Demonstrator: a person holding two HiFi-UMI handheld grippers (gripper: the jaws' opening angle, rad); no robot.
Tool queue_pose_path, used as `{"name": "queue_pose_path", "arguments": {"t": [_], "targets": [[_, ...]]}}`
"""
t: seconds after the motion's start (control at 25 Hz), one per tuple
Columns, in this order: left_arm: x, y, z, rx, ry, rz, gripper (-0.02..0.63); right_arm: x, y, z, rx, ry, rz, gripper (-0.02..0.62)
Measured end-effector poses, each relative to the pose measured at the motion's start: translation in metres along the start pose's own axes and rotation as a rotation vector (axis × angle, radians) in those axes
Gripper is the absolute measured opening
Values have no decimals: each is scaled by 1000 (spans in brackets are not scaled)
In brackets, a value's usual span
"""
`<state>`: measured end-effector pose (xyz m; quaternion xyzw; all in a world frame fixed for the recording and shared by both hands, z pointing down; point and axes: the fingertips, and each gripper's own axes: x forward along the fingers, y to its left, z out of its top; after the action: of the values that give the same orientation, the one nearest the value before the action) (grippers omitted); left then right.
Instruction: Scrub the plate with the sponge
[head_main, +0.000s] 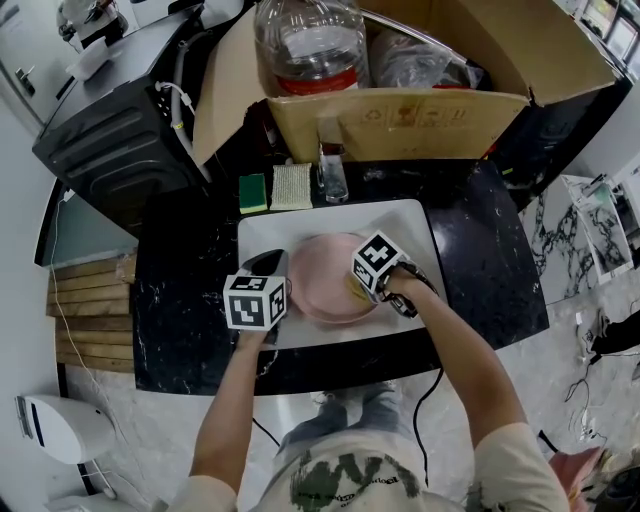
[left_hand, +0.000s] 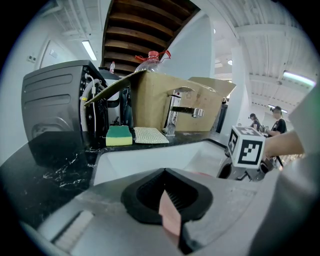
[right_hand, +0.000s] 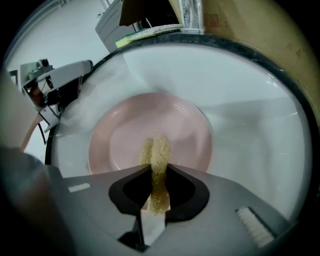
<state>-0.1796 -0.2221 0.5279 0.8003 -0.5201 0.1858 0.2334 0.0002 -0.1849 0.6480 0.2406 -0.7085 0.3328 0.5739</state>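
While left tongs (left_hand: 170, 200) pinch plate (right_hand: 125, 135), right (right_hand: 159, 174) pinch sponge (right_hand: 156, 150).

Head view steeply down; gripper views close, sharing plate (head_main: 322, 283).

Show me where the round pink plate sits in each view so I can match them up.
Head view: the round pink plate lies at centre, in the basin.
Left gripper view: only a pink rim sliver, clamped between the jaws, bottom centre.
Right gripper view: it fills the middle, behind the yellow sponge held in the jaws.
Shared landmark: the white sink basin around it.
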Motion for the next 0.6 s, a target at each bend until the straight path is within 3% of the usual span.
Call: {"name": "queue_pose_path", "arguments": {"t": [0.32, 0.6], "targets": [[0, 0, 0, 2, 3, 1, 5, -5, -35, 4, 64, -57, -95, 61], [1, 0, 0, 3, 7, 4, 5, -5, -41, 5, 91, -93, -110, 61]]}}
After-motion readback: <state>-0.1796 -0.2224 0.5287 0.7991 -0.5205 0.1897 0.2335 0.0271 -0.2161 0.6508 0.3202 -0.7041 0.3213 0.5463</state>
